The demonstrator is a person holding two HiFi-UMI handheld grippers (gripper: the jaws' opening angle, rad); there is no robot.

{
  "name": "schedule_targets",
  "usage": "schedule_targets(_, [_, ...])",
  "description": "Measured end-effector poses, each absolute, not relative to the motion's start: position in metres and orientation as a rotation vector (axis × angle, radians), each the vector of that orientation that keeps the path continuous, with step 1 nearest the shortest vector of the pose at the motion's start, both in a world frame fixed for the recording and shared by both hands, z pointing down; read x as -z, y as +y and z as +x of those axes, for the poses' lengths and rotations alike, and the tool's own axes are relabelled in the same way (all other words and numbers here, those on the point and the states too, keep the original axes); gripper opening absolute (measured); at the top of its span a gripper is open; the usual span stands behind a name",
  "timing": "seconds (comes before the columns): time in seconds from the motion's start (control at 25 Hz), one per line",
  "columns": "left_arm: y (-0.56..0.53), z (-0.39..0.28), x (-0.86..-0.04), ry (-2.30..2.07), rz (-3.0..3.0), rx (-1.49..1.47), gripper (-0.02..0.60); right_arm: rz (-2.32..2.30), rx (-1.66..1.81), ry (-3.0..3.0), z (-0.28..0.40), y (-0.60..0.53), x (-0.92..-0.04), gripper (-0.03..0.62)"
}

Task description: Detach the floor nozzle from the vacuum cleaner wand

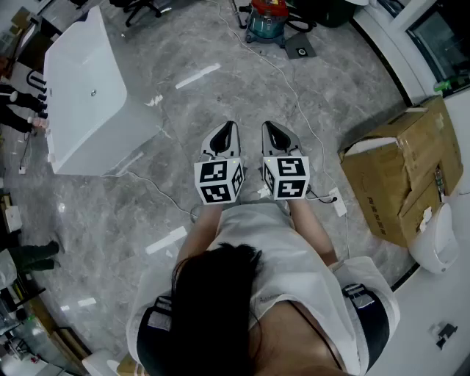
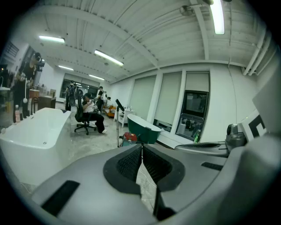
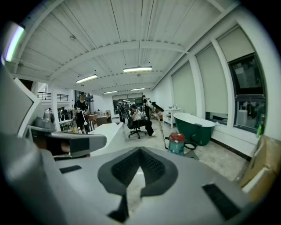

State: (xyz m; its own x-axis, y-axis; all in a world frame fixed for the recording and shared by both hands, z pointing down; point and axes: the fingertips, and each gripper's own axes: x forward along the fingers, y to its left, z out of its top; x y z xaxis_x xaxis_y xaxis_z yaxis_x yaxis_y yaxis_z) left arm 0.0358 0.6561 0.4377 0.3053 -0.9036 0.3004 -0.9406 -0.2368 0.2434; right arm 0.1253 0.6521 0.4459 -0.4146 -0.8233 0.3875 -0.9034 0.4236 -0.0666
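Floor nozzle (image 1: 299,47) looks to be the dark flat piece on the floor (image 1: 183,110) at far, just right of the red-and-teal canister (image 1: 266,20), well apart from us. Left gripper (image 1: 230,126) and right gripper (image 1: 266,125) are both closed and empty, side by side near the body. We read that as a carry pose, with the approach not started. Wand (image 3: 161,128) stands steep, top leaning left. We can't tell the nozzle's heading.
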Motion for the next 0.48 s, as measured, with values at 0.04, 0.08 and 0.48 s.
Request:
schedule_targets(0.04, [0.654, 0.034, -0.438, -1.648, 2.202, -0.136, 0.014, 1.493, -0.384, -2.385, 0.123, 0.651, -0.446, 0.014])
schedule_targets(0.08, [0.653, 0.032, -0.438, -1.646, 2.200, -0.137, 0.014, 1.491, -0.384, -2.383, 0.121, 0.649, -0.446, 0.015])
schedule_targets(0.48, [0.635, 0.021, -0.446, -1.631, 2.184, -0.147, 0.014, 1.496, -0.424, -2.395, 0.108, 0.634, -0.449, 0.015])
